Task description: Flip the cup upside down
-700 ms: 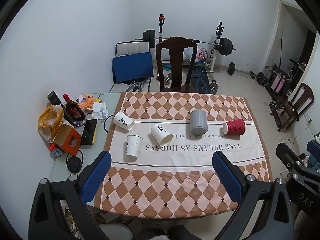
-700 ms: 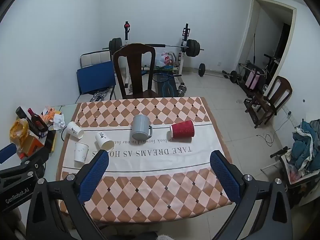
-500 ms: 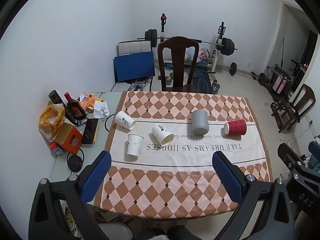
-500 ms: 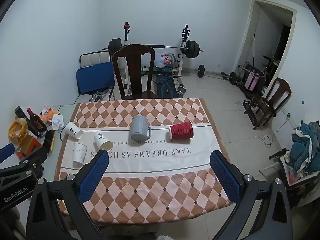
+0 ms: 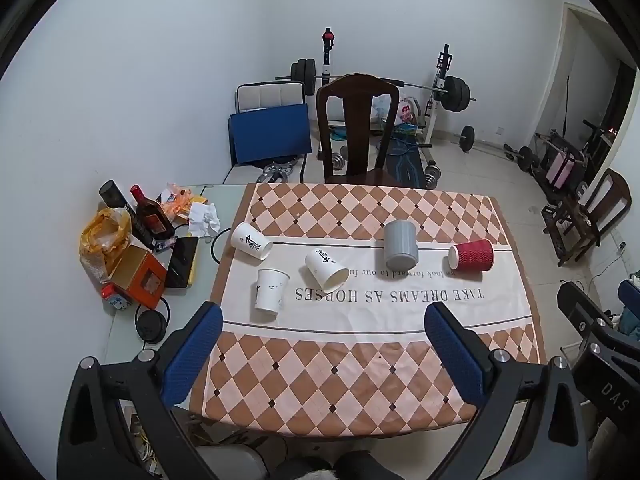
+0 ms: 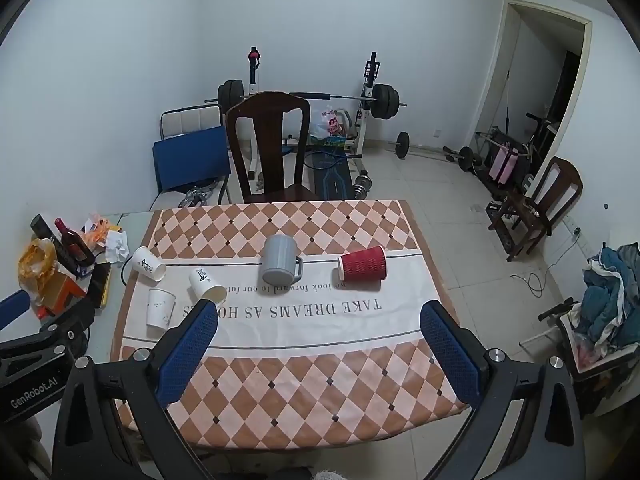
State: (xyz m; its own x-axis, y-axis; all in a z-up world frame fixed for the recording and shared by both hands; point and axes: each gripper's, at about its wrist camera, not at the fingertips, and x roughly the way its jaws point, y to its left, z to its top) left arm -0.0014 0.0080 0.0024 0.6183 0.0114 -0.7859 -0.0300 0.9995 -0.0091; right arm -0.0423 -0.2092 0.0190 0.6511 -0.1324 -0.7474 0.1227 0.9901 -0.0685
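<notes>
Five cups sit in a loose row across the middle band of the checked tablecloth [image 5: 360, 380]: a red ribbed paper cup [image 5: 471, 255] on its side with its mouth facing left, a grey mug [image 5: 400, 245] already mouth-down, and three white paper cups, one lying near the left edge [image 5: 251, 241], one lying tilted [image 5: 326, 269], one standing upside down [image 5: 271, 291]. Which cup is meant cannot be told. All lie well ahead of both tools. The left gripper [image 5: 320, 354] and right gripper [image 6: 318, 344] hang wide open, holding nothing, over the near edge. The red cup lies nearer the right gripper, the white ones nearer the left, with open cloth between.
</notes>
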